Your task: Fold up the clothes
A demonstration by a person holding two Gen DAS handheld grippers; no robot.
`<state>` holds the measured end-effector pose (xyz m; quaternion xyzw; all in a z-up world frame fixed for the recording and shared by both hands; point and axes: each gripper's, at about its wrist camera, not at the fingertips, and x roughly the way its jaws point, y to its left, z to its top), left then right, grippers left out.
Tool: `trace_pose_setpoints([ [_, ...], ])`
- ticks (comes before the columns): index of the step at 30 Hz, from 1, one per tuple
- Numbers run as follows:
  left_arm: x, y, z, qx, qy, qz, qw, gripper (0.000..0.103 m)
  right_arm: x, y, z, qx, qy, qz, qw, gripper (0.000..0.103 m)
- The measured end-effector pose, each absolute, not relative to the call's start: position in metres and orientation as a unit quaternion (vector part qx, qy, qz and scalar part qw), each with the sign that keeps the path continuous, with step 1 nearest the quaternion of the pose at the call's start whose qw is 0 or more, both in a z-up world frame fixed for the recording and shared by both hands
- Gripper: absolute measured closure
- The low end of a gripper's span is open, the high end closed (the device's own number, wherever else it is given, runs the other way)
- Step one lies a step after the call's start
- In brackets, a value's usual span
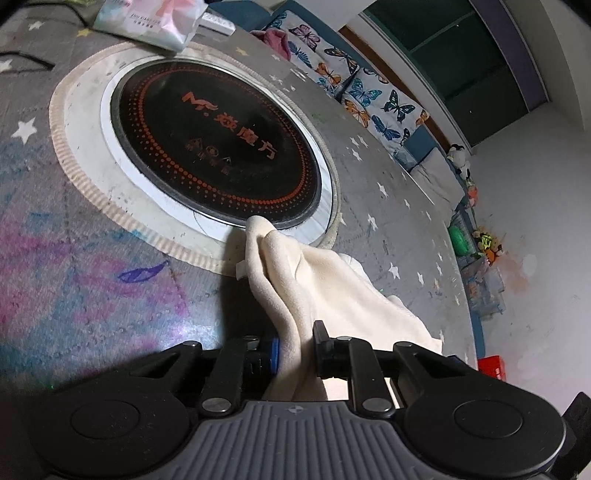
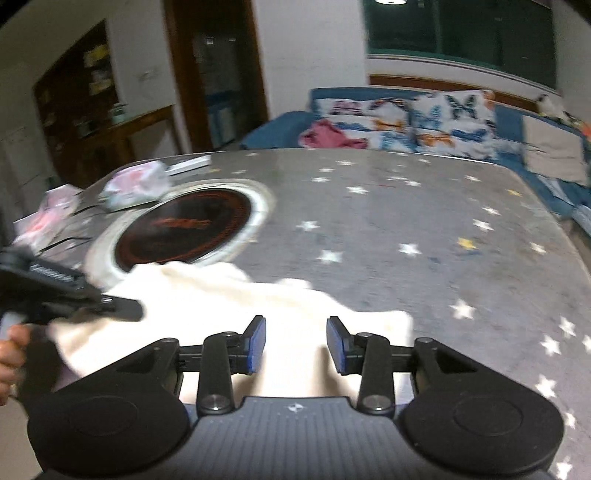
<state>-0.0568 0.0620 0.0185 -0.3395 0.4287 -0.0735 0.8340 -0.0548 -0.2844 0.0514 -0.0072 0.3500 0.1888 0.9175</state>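
Cream cloth (image 1: 295,295) is pinched between the fingers of the left gripper (image 1: 295,345), and it is lifted in a bunched ridge. The rest of it lies rumpled on the grey table (image 1: 388,192) with white stars. From the right wrist view, the right gripper (image 2: 295,343) hangs over the cloth with its blue pads wide apart, and it holds nothing. A hand (image 2: 9,354) holds the left tool at the left edge of that view.

I think the fold is partway at best. No neat, flat shape shows, and no straight folded edge shows. The cloth has lumps and 1 raised corner. It could be getting pulled up for a fold, or it could be getting spread out flat. I cannot tell which.

Just past the cloth is the round black cooktop (image 1: 218,147) set in the table. The tip of the cloth touches its rim. Right of the cloth, the table is bare and wide, so there is good room to lay it flat. Near the far left sits a plastic pack (image 1: 147,22).

The table edge curves close on the right in the left wrist view. Beyond it stands a blue sofa (image 2: 280,129) with butterfly pillows (image 2: 443,118).
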Motion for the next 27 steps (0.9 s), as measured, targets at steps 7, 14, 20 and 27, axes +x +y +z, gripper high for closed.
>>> trace_pose_setpoints([
  [7, -0.056, 0.062, 0.019, -0.331, 0.427, -0.077, 0.838, 0.084, -0.053, -0.309, 0.044, 0.011, 0.361, 0.152, 0.920, 0.061],
  [14, -0.055, 0.062, 0.018, -0.329, 0.427, -0.082, 0.839, 0.084, -0.054, -0.322, 0.032, 0.035, 0.375, 0.129, 0.917, 0.056],
  [20, -0.056, 0.062, 0.018, -0.324, 0.426, -0.085, 0.840, 0.084, -0.049, -0.326, 0.023, 0.062, 0.379, 0.125, 0.915, 0.053],
  [27, -0.056, 0.057, 0.022, -0.303, 0.424, -0.086, 0.849, 0.084, -0.049, -0.319, 0.020, 0.070, 0.373, 0.146, 0.913, 0.086],
])
